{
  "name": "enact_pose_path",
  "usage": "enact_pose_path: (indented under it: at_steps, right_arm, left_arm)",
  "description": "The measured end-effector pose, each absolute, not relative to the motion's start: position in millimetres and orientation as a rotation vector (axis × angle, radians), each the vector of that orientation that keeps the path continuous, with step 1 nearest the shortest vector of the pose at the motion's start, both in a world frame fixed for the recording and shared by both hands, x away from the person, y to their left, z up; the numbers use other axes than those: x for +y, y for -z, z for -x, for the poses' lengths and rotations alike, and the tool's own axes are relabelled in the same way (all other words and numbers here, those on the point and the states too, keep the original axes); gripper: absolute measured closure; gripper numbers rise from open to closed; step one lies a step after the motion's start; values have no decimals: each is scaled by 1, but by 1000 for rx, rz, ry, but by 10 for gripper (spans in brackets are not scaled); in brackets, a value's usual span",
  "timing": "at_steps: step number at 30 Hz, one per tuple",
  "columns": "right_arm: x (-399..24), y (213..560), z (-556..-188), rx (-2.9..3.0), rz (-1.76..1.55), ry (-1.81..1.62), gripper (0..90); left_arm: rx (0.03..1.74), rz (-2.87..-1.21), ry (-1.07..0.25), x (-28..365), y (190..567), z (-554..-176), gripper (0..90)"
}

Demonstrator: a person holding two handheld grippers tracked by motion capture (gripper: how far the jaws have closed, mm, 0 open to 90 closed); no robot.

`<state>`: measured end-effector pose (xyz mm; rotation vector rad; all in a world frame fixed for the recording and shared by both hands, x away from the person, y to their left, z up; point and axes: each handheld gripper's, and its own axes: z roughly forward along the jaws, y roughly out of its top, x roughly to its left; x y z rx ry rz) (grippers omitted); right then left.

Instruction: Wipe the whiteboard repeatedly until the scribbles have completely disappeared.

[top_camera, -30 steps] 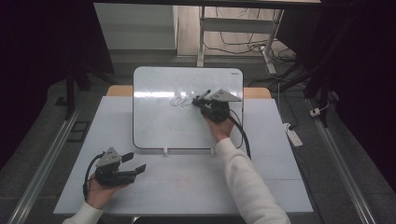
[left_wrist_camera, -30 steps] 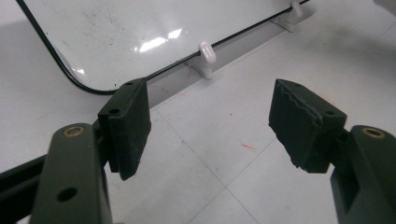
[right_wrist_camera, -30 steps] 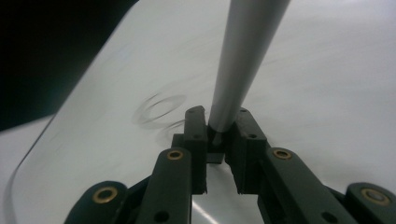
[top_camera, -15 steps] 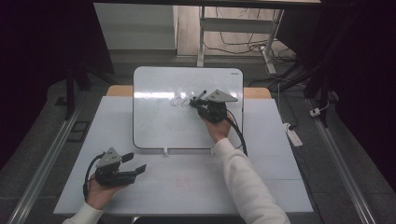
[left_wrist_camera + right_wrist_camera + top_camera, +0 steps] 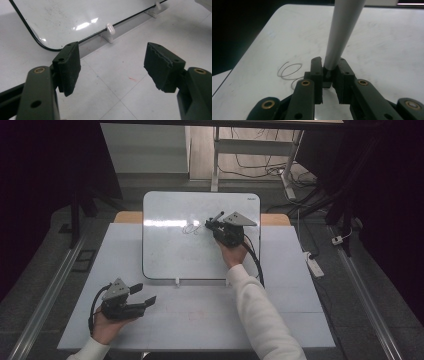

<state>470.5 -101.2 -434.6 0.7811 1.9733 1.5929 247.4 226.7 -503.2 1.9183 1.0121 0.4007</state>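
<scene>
While the right tool (image 5: 216, 225) pinches a grey marker (image 5: 342, 32) between its two black jaws, the marker's lower end sits clamped at the jaw tips and its barrel rises up and away from them in the right gripper view. Just beside the jaw tips, thin looping pen lines (image 5: 290, 71) lie on the whiteboard (image 5: 165, 255). In the high view the right tool is positioned over the upper middle of the whiteboard, with the pen lines (image 5: 190, 228) immediately to its left. The whiteboard lies flat on the desk (image 5: 300, 320), its near edge fitted with small white clips (image 5: 110, 28). The left tool (image 5: 142, 296) rests in the person's left hand at the near left of the desk, well apart from the whiteboard's lower left corner; its jaws are spread wide with nothing between them, above bare desk surface.
</scene>
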Motion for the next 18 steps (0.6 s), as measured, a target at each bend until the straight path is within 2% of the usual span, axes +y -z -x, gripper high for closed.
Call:
enact_pose_path:
  at_steps: [5, 11, 18]
  right_arm:
    - [-75, 448, -455, 2105, -686, -1585, 784]
    - [-96, 437, -472, 1992, -810, -1640, 785]
    - [-79, 444, -462, 2085, -718, -1614, 785]
  left_arm:
    - [1014, -1920, -403, 226, 504, -248, 302]
    - [1015, -1910, -410, 227, 503, -247, 302]
    - [1017, -1908, -409, 228, 503, -247, 303]
